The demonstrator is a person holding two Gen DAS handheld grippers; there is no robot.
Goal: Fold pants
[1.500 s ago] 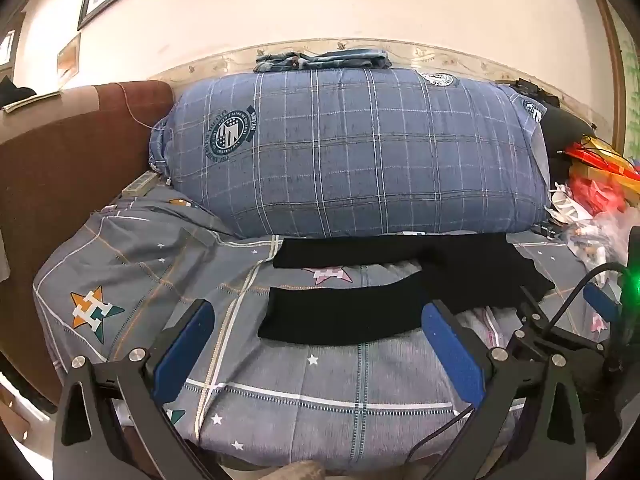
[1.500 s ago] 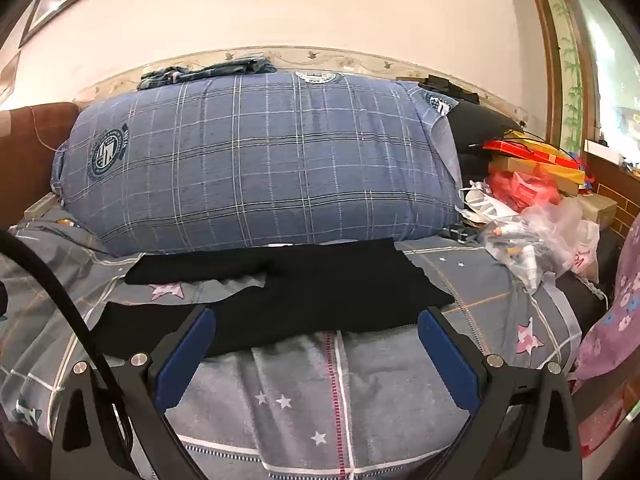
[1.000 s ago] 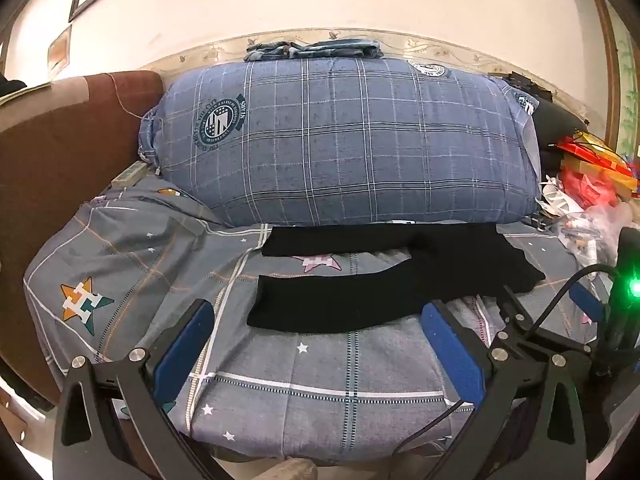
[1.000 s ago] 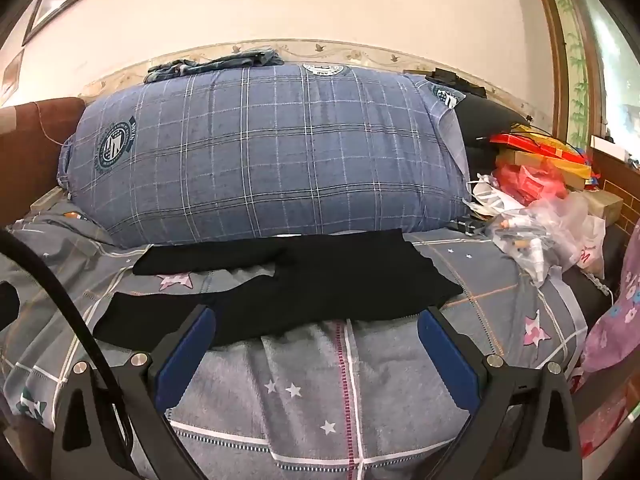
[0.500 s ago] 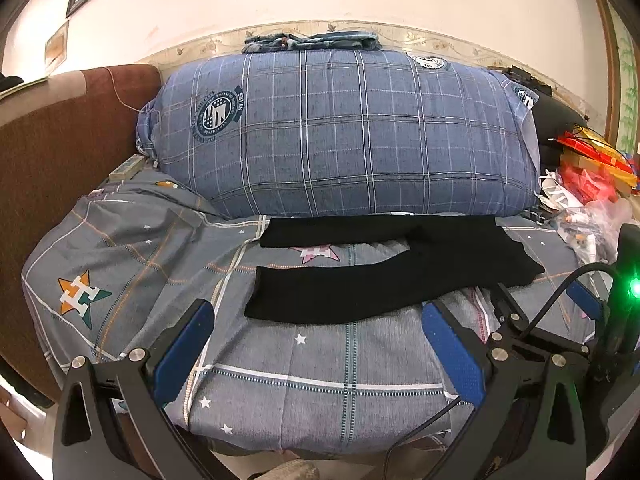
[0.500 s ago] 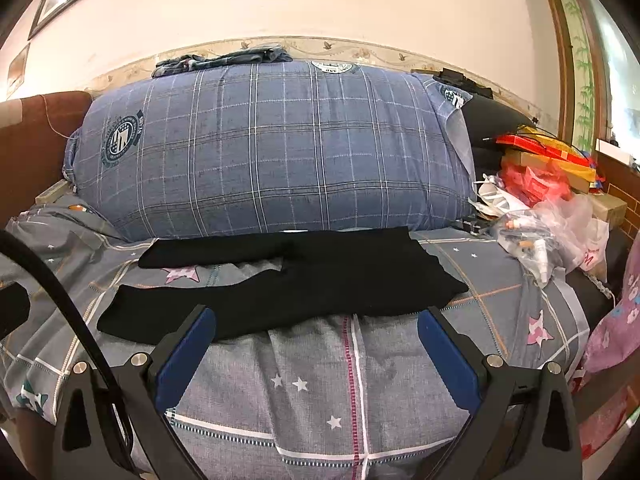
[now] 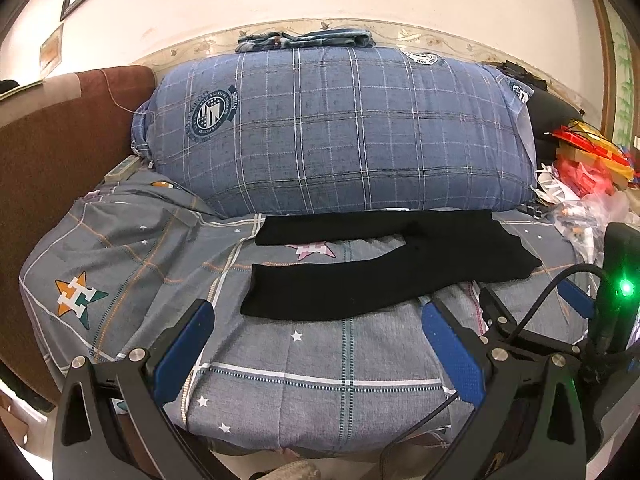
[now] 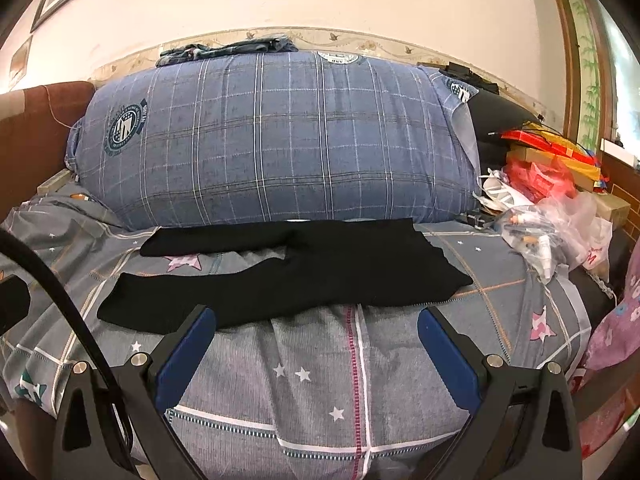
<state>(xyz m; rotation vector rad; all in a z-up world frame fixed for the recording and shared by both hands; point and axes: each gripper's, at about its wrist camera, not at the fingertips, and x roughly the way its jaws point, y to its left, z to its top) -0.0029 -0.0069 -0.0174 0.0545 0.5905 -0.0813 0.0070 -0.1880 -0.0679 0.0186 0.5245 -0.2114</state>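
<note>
Black pants [image 7: 400, 264] [image 8: 304, 276] lie flat on a grey star-patterned bed sheet [image 7: 320, 364] [image 8: 312, 376], waist to the right, the two legs spread apart and pointing left. My left gripper [image 7: 316, 344] hovers open in front of the near leg, nothing between its blue pads. My right gripper [image 8: 316, 344] is open too, held just before the near edge of the pants' seat and near leg. Neither gripper touches the cloth.
A big blue plaid pillow [image 7: 340, 132] [image 8: 272, 140] lies right behind the pants, with folded cloth [image 7: 308, 39] on top. Plastic bags and boxes [image 8: 556, 200] crowd the right side. A brown headboard [image 7: 56, 152] stands at the left. The right gripper's body with a green light [image 7: 624, 290] shows at the left view's right edge.
Both grippers have drifted slightly, first pulling back from the bed, then edging closer again. The pants have not moved and both grippers stay open.
</note>
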